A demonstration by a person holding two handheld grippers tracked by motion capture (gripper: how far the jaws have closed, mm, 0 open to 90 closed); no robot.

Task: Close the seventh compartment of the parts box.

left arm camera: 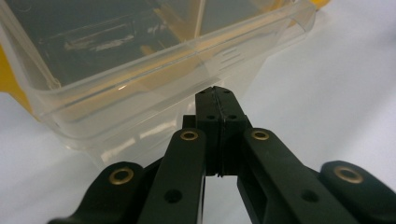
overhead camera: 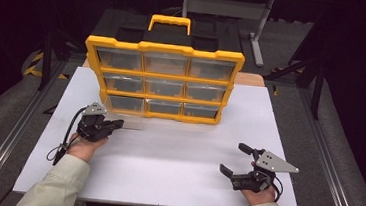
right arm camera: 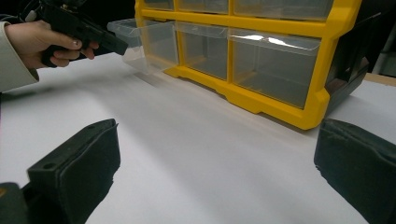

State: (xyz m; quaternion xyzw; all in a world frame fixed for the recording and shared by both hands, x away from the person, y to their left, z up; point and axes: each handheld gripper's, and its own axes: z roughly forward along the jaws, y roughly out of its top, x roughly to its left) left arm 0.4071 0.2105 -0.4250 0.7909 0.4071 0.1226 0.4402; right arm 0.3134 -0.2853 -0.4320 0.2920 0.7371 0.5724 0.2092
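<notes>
Plastic, clear and thin-walled, forms the drawer (left arm camera: 140, 88) that sticks out at the cabinet's (overhead camera: 163, 76) lower-left corner, around ten o'clock on the white table (overhead camera: 165, 166). My left gripper (overhead camera: 117, 124) pinches its front lip, jaws closed tight. My right gripper (overhead camera: 233, 160), at four o'clock, gapes wide, holding nothing. I see no readable writing.

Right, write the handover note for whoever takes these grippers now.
Left gripper: shut on the front lip of the clear drawer.
Right gripper: open, idle on the white table.
Drawer: bottom-left slot of the yellow organizer, pulled partway out; the other drawers sit closed.
Done: drawer gripped and started out.
Left: probably finish pulling it out.
</notes>
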